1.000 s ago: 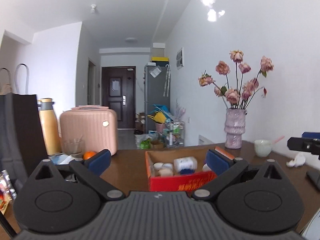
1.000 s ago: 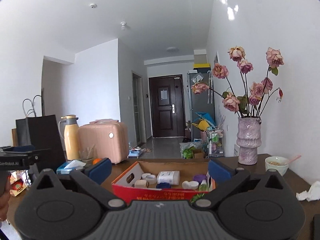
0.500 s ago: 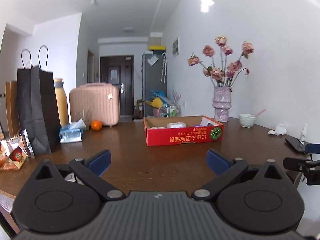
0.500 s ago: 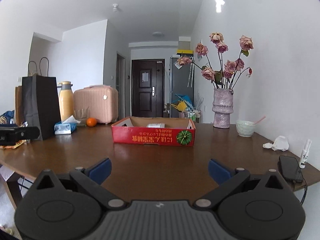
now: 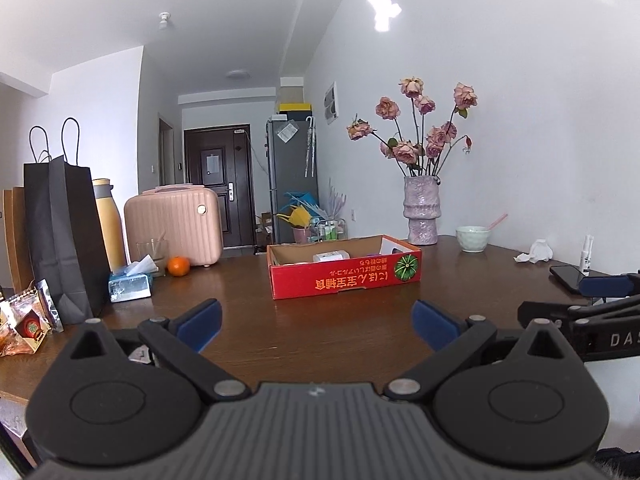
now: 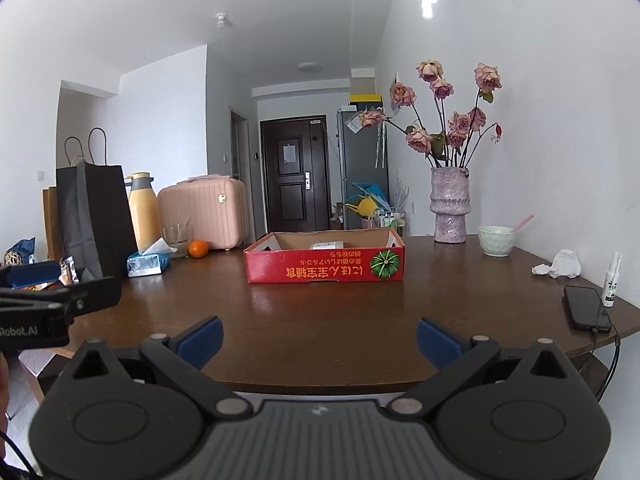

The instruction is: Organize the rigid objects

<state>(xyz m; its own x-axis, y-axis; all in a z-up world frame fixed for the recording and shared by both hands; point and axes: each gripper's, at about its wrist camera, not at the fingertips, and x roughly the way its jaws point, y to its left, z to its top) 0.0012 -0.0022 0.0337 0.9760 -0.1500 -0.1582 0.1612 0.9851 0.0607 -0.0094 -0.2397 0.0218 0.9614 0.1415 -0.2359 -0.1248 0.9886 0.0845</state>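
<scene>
Now withdrawn from above the red box (image 6: 325, 258), which sits mid-surface (image 6: 320, 320) holding small items, left tool (image 5: 316, 320) and right tool (image 6: 319, 334) hang spread, empty, suggesting a finished placement.

A vase (image 6: 448, 204) of roses, a bowl (image 6: 496, 241) beside it — phone (image 6: 586, 307) near the table's edge.

The left gripper (image 5: 316, 324) and the right gripper (image 6: 319, 339) are level, side by side, jaws spread wide (both empty), pointing forward.
</scene>
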